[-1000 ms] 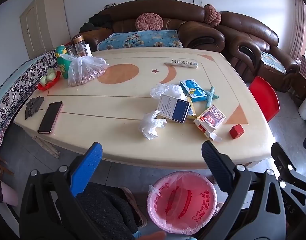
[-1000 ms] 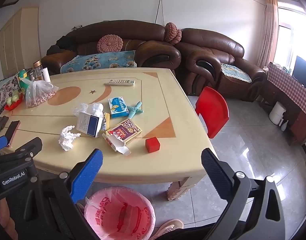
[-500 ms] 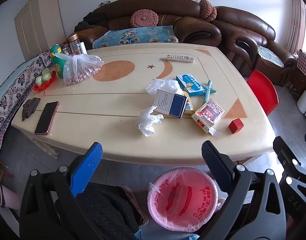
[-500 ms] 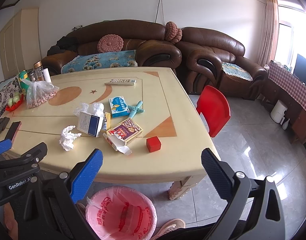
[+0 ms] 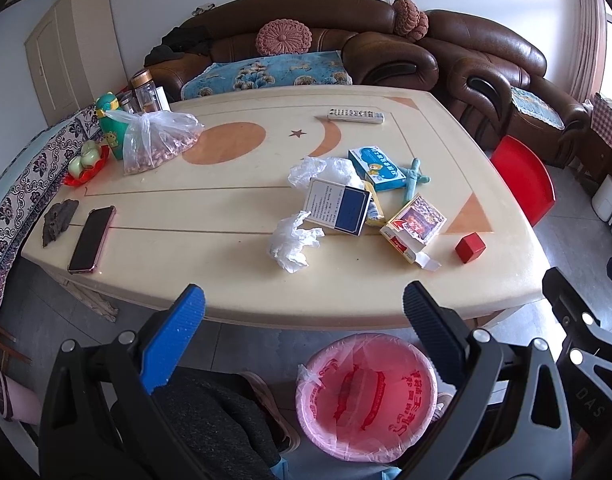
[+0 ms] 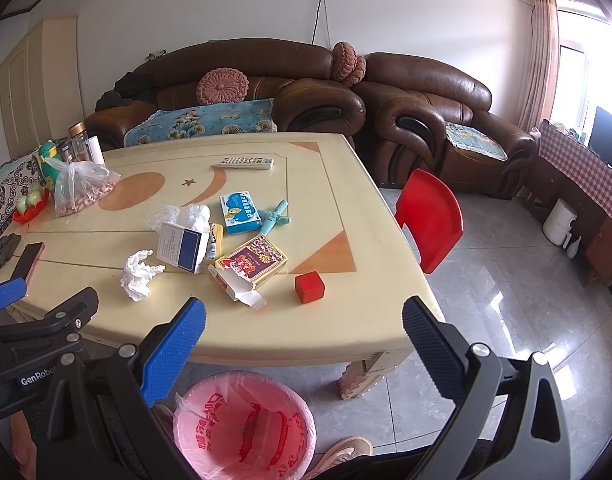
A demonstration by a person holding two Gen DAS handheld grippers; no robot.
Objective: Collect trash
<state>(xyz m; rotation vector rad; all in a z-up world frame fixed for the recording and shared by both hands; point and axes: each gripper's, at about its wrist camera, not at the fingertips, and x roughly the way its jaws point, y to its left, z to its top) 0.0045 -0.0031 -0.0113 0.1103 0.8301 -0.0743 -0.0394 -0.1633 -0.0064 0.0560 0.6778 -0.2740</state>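
A crumpled white tissue [image 5: 291,242] [image 6: 137,274] lies near the front of the cream table [image 5: 185,208] [image 6: 346,320]. Beside it are a white and blue box [image 5: 338,206] [image 6: 182,247], a crumpled clear plastic wrap [image 5: 322,170] [image 6: 181,214], an opened red card box [image 5: 412,228] [image 6: 249,266], a blue carton [image 5: 376,168] [image 6: 239,213] and a red cube [image 5: 470,247] [image 6: 310,287]. A bin with a pink liner [image 5: 366,396] [image 6: 243,426] stands on the floor below the table's front edge. My left gripper [image 5: 303,306] and right gripper [image 6: 303,306] are both open and empty, held before the table edge above the bin.
A phone [image 5: 91,238], a dark lump [image 5: 59,220], a bag of nuts [image 5: 155,142], bottles and a fruit dish sit at the table's left. A remote [image 5: 356,115] lies at the back. A teal toy [image 5: 414,178], a red chair [image 6: 430,224] and brown sofas stand beyond.
Both grippers have drifted slightly toward the table and up; the table items sit a little lower in view. Nothing on the table has moved. Both stay open.
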